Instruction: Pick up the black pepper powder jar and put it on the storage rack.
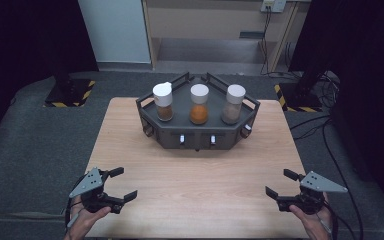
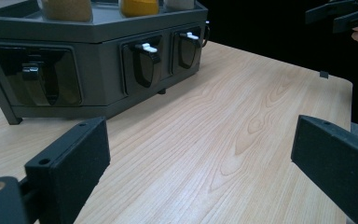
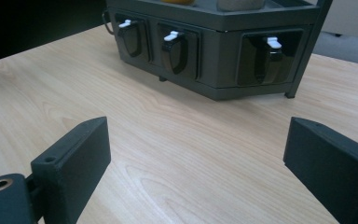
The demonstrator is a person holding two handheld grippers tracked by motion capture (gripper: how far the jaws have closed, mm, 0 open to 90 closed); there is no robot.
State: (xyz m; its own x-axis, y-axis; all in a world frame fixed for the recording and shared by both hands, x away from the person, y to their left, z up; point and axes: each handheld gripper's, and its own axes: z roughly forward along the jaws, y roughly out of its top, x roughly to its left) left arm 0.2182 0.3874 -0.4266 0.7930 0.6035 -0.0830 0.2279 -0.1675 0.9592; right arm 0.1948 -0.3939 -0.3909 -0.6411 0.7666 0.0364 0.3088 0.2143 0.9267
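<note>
A pale rectangular wooden table with fine lengthwise grain carries everything. Toward its far edge stands a dark grey, matte, angular rack with a raised rail and a faceted front set with glossy black recessed dispensers, each tipped by a small white lever. On the rack's tray stand three clear cylindrical jars with white lids: a left jar of brown powder, a middle jar of orange powder and a right jar of greyish-tan powder.

The rack and jars lie well apart from both tools, across bare wood. The left gripper, black with blocky matte pads and a grey three-cornered plate, is held at the near left corner; its jaws stand wide apart with nothing between them. The right gripper, of the same build, sits at the near right corner, its jaws likewise spread wide and empty, pointing toward the rack's front.
</note>
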